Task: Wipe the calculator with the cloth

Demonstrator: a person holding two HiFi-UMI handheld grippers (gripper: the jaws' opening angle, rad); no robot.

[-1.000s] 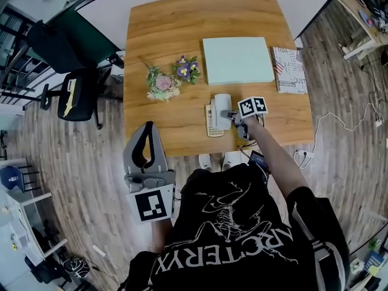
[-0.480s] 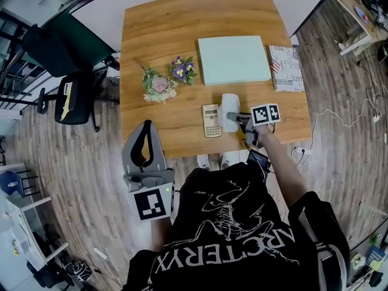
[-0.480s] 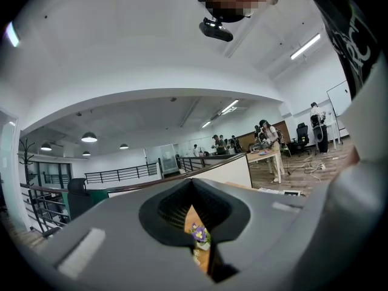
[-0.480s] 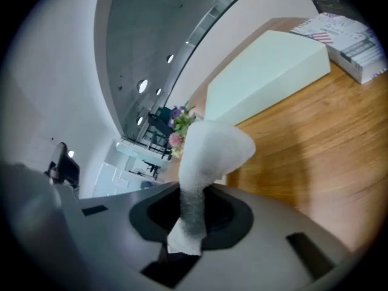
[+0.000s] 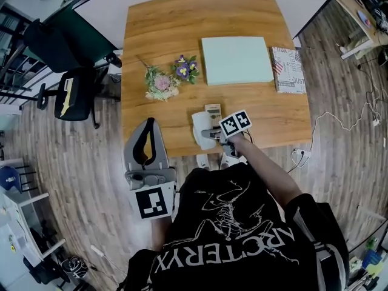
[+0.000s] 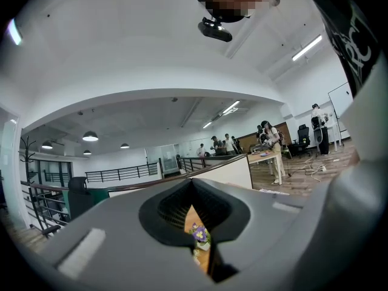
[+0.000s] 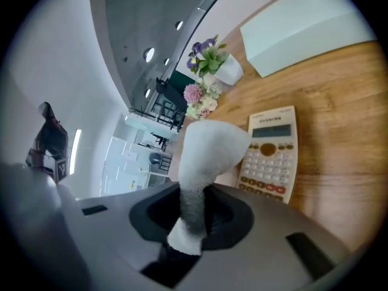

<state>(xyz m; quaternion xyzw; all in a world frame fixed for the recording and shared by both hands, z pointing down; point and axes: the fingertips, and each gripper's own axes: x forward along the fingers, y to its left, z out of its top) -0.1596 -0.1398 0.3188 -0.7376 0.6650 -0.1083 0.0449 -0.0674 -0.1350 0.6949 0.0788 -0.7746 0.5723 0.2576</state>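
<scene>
A cream calculator (image 5: 213,110) (image 7: 270,154) lies near the front edge of the wooden table (image 5: 170,29). My right gripper (image 5: 211,133) (image 7: 190,216) is shut on a white cloth (image 5: 201,128) (image 7: 207,148). The cloth hangs just left of the calculator and touches its left side. In the head view the gripper's marker cube hides the calculator's near end. My left gripper (image 5: 147,126) (image 6: 197,238) is held off the table's front left corner, over the floor. Its jaws meet with nothing between them.
Two small flower bunches (image 5: 163,83) (image 7: 206,56) stand left of the middle. A pale green flat box (image 5: 236,59) (image 7: 306,26) and a printed book (image 5: 290,68) lie at the back right. Black office chairs (image 5: 76,96) stand left of the table.
The right gripper carried the cloth from over the calculator to its right side, then swept left across it to the left side. The left gripper stayed put.
</scene>
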